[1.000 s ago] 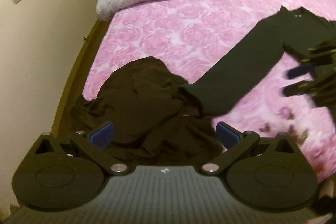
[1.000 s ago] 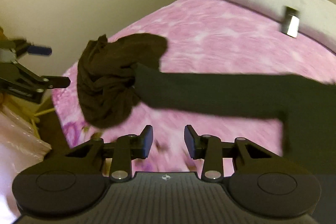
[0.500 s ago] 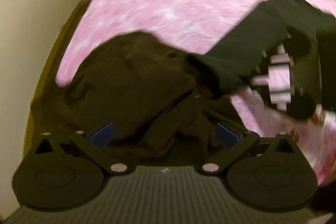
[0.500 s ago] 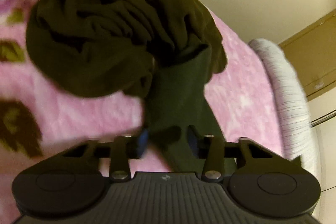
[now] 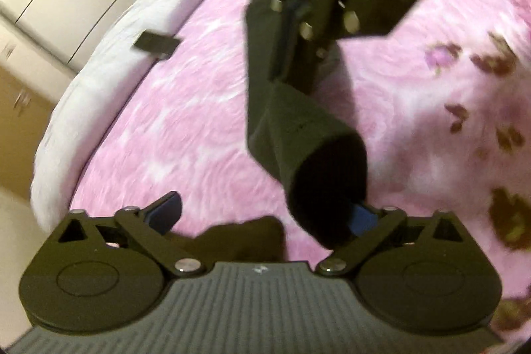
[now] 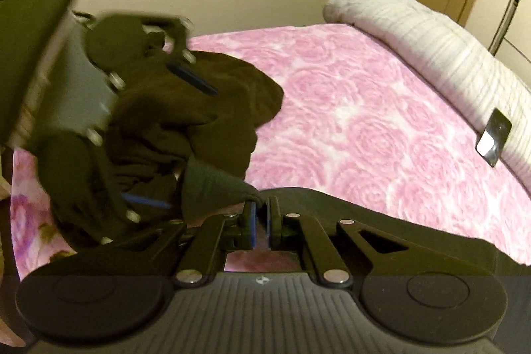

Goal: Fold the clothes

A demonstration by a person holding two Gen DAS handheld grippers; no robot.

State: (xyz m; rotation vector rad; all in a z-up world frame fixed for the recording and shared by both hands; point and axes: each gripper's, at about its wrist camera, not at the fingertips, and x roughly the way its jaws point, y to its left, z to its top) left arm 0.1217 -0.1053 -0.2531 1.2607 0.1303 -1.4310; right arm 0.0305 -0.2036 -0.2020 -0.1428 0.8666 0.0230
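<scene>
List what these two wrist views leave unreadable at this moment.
- Brown clothes pile: right view, partly hidden by the blurred left claw; what garment it is cannot be told.
- Dark green garment: cut off by the right view's lower edge; only its sleeve shows in the left view.
- Right claw: blurred in the left view.
- Phone: too small to read.

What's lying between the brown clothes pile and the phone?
Only bare pink blanket between the brown clothes pile and the phone, in the right wrist view.
</scene>
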